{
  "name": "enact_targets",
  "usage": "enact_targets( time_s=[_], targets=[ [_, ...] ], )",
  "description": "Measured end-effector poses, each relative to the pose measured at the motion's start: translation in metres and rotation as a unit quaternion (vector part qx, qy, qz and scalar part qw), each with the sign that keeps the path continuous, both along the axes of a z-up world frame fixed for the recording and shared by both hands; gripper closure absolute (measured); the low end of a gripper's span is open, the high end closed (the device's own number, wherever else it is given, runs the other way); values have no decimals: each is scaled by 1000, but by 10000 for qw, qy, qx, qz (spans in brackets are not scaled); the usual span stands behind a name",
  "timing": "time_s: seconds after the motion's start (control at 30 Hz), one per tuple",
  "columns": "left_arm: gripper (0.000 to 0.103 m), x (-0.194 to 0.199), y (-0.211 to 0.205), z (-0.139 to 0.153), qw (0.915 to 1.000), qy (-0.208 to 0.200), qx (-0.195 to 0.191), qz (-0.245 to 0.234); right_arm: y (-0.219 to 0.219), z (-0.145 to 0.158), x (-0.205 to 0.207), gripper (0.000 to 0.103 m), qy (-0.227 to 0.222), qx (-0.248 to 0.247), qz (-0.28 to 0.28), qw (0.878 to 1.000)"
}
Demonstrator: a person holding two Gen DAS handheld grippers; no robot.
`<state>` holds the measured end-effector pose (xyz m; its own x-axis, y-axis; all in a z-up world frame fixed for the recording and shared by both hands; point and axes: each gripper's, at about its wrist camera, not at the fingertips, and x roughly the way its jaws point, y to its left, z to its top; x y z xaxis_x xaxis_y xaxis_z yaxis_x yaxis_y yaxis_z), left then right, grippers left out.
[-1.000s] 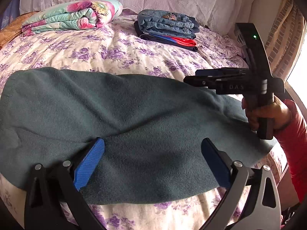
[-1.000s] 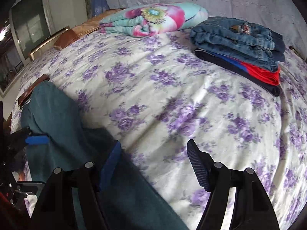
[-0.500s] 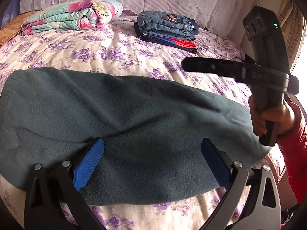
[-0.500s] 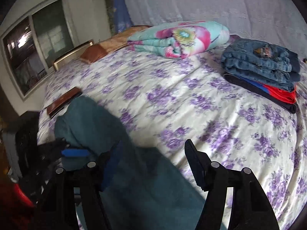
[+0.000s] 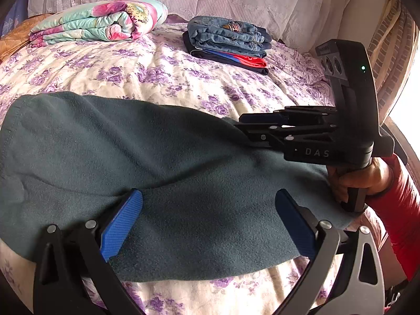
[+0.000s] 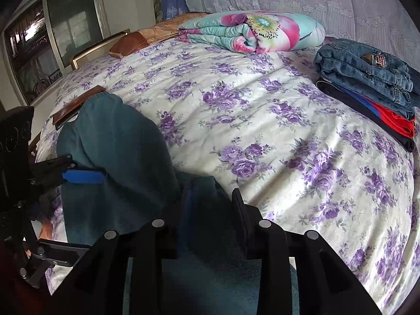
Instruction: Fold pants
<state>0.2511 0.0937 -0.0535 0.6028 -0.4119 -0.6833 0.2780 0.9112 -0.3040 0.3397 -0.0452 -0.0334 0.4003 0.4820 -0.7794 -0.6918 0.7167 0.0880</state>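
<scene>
Dark teal fleece pants (image 5: 131, 144) lie spread across the near side of the bed. My left gripper (image 5: 208, 197) hovers open over their near edge, its blue pads wide apart with nothing pinched. In the right wrist view one of its pads (image 6: 84, 177) shows beside the pants (image 6: 118, 144). My right gripper (image 5: 244, 122) is down at the pants' far edge on the right. Its jaws (image 6: 212, 202) are closing, with a bump of teal fabric between them; the pads stand a little apart from it. A hand (image 5: 362, 178) in a red sleeve holds its handle.
A stack of folded jeans and other clothes (image 5: 228, 34) (image 6: 367, 73) sits at the back right of the flowered bedsheet (image 5: 157, 78). A folded flowery quilt (image 5: 99, 23) (image 6: 257, 34) lies at the back. A flat brown object (image 6: 76, 105) lies past the pants' end.
The right gripper rose, then came down to the pants' far edge, and its jaws narrowed around a fold of fabric. The left gripper stayed where it was.
</scene>
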Motion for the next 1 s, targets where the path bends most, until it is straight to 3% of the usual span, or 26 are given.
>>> enact_targets(
  time_s=[0.2, 0.3, 0.4, 0.47, 0.5, 0.57, 0.63, 0.73, 0.83, 0.87, 0.9, 0.93, 0.97, 1.0],
  targets=[
    [5, 0, 0, 0, 10000, 9, 33, 24, 14, -7, -7, 68, -137, -391, 169, 9990],
    [5, 1, -1, -1, 10000, 13, 68, 36, 14, 1, -17, 86, -482, -406, 206, 9978],
    [5, 0, 0, -1, 10000, 10, 66, 40, 1, 18, -9, 89, -845, -257, -138, 9960],
    [5, 0, 0, -1, 10000, 8, 73, 38, -6, 19, 12, 92, -671, -142, -436, 9967],
    [5, 0, 0, -1, 10000, 9, 78, 40, -6, 13, 21, 100, -627, -225, -562, 9962],
    [5, 0, 0, -1, 9999, 20, 93, 51, -2, -10, 36, 103, -523, -671, -714, 9938],
    [5, 0, 0, -2, 9999, 22, 114, 51, -10, -15, 47, 103, -239, -440, -842, 9952],
    [5, 0, 1, -2, 9999, 31, 104, 56, -30, 4, 34, 102, -616, 138, -1091, 9920],
    [5, 1, 0, -2, 9999, 35, 143, 66, -26, 16, 8, 99, -732, 340, -733, 9940],
    [5, 2, 0, -2, 9998, 39, 161, 74, -18, 12, 3, 97, -643, 242, -558, 9961],
    [5, 2, -1, -2, 9998, 43, 182, 83, -9, 3, 1, 76, -487, 50, -373, 9981],
    [5, 2, -2, -2, 9997, 43, 203, 87, 2, -13, 1, 37, -243, -218, -126, 9994],
    [5, 2, -2, -3, 9996, 49, 250, 108, 9, -22, 4, 28, -119, -391, 55, 9991],
    [5, 3, -3, -3, 9993, 66, 337, 172, 8, -19, 6, 27, -91, -249, 28, 9996]
  ],
)
